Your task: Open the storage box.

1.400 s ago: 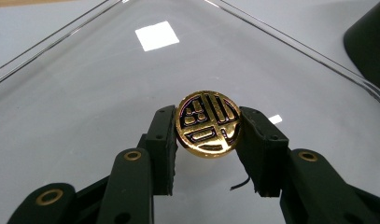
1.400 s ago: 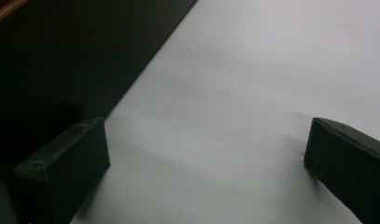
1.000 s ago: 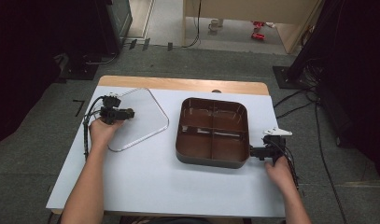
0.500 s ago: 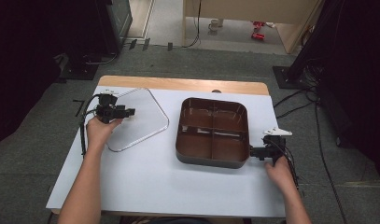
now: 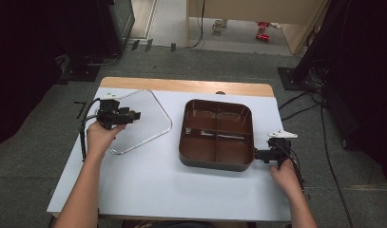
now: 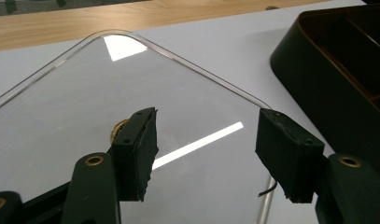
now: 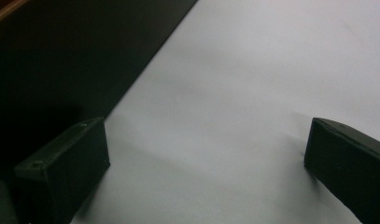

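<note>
Clear lid (image 5: pixel 142 121) lies flat, turned diagonally, under the open left tool (image 6: pixel 206 156).

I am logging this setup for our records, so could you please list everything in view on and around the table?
Clear plastic lid with rounded corners: one, transparent, flat on the table's left half.
Dark brown four-compartment plastic tray: one, right of centre, empty.
White table with a wooden far edge: one, centre.
Small red things: several, floor beyond the table, too small to identify.
Black cables: several, floor to the right.
Left gripper: black, jaws open above the lid.
Right gripper: black, jaws open at the tray's right side.
</note>
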`<act>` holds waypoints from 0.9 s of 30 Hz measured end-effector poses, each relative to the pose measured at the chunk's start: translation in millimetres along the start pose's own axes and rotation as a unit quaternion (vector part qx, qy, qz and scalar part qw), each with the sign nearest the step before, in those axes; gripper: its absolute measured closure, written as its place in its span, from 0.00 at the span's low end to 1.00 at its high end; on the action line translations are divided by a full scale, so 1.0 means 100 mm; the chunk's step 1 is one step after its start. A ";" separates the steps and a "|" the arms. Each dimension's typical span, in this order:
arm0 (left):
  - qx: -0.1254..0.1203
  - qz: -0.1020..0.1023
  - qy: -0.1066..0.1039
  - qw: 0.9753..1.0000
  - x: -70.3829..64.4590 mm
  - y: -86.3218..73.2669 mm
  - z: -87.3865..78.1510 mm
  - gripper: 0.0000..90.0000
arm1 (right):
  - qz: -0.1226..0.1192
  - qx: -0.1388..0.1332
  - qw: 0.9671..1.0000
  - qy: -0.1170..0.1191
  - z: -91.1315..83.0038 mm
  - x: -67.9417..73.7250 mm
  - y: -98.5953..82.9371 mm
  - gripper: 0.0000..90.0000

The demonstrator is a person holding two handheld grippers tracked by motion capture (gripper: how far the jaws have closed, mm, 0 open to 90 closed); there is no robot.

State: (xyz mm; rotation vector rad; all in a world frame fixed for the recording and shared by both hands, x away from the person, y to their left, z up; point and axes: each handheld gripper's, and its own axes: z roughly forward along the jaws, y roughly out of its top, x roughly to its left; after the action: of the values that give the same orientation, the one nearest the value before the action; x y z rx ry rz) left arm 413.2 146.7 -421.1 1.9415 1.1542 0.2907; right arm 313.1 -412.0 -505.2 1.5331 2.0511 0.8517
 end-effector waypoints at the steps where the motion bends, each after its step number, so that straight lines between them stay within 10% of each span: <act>1: 0.001 0.000 -0.004 1.000 -0.03 -0.01 -0.01 0.42 | 0.000 0.000 1.000 0.000 0.00 0.00 0.00 0.00; 6: 0.008 0.014 0.023 1.000 -0.19 -0.05 -0.01 0.40 | 0.000 0.000 1.000 0.000 0.00 0.00 0.00 0.00; 27: 0.041 0.061 -0.063 0.995 -0.81 -0.45 0.13 0.28 | 0.000 0.000 1.000 0.000 0.00 0.00 0.00 0.00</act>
State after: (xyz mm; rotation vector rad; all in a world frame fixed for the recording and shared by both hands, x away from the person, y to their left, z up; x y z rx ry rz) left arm 348.2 84.1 -446.2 2.0752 0.9798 0.1850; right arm 313.0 -412.0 -505.1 1.5334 2.0508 0.8518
